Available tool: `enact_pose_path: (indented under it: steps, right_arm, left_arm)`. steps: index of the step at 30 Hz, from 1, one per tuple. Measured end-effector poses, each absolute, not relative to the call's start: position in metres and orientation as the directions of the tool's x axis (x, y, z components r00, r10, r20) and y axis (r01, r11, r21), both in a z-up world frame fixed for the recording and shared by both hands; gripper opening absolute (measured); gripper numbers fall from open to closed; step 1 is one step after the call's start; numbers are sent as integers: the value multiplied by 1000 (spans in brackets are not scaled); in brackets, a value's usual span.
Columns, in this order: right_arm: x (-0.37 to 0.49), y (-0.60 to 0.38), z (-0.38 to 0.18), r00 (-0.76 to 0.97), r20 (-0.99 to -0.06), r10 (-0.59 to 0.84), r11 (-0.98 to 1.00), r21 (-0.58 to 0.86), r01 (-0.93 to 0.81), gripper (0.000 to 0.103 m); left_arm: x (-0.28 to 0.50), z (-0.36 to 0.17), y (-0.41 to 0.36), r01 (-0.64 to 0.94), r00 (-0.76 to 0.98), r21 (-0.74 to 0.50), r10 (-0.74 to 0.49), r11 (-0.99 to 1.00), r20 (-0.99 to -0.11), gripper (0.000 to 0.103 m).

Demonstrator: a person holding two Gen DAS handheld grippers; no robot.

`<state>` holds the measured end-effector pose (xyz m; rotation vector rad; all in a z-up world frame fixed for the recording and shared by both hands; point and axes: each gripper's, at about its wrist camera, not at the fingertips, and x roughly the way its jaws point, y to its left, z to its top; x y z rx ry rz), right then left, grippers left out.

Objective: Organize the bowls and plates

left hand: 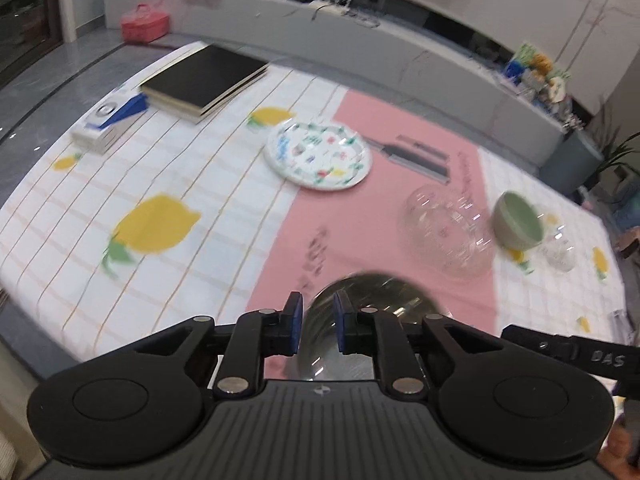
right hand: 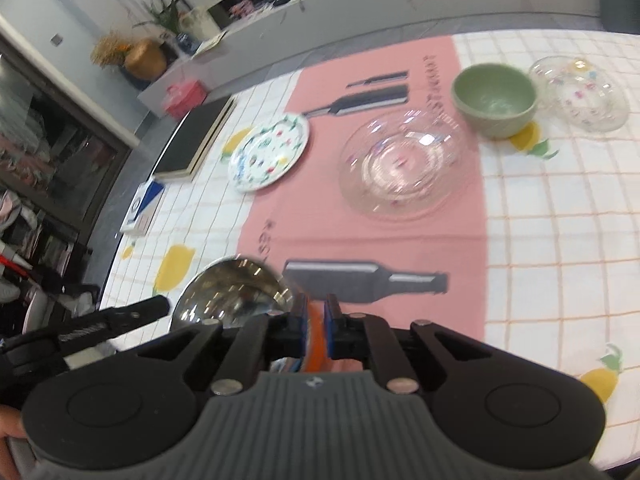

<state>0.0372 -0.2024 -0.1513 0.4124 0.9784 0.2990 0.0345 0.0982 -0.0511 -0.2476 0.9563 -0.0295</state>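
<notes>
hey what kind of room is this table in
Probably a home living or dining room. The table wears a lemon-print tablecloth set with a patterned plate and a green bowl, and a long low ledge behind carries a pink basket, papers and potted plants.
</notes>
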Motion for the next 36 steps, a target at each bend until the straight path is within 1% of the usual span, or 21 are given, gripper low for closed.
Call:
enact_pose_path:
  steps: [3,4,10,13,16,18,21,24,26,27,28,33,36]
  right_arm:
    - [44,-219,-150,554,-743,376,900,435,-28,15]
    - [47,-225,-149,562,-746,357,906,423,-14,19]
    - [65,-266,-146,604,-750,269,927,373,50,23]
    - [77,-287,-146,618,-747,244,929,362,71,29]
    - [92,-304,-145,630,-743,225,929,358,91,30]
    - [102,-317,-146,638,-739,218,926,362,103,31]
    - [120,-333,-147,643,-737,208,919,373,130,32]
    - [138,-349,-147,646,-737,197,910,383,160,36]
    - [150,-358,-149,646,-738,192,902,392,180,42]
    - [155,-361,-150,646,-739,191,898,397,188,42]
    - [160,-365,-151,648,-737,191,894,404,196,42]
    - [186,-383,-163,640,-744,191,868,432,243,43]
    - [198,-388,-174,627,-756,187,861,433,265,42]
  left_arm:
    - [46,-40,82,-31,591,-251,-184,968,-785,18]
    - [50,-37,75,-11,594,-255,-199,967,-779,18]
    - [77,-22,17,111,587,-262,-276,959,-761,18]
    - [95,-19,-15,162,577,-244,-292,956,-763,22]
    - [116,-18,-44,203,560,-234,-309,951,-769,24]
    - [129,-18,-59,221,548,-250,-332,943,-768,27]
    - [151,-22,-79,227,525,-270,-351,936,-775,28]
    - [174,-28,-99,226,521,-260,-342,939,-782,28]
    - [187,-34,-111,227,523,-251,-335,941,-784,30]
    - [195,-38,-116,231,521,-255,-341,939,-782,35]
    - [202,-42,-121,234,518,-261,-347,937,-782,36]
    - [230,-69,-135,204,519,-282,-348,938,-781,37]
    - [245,-88,-141,179,484,-289,-340,940,-806,38]
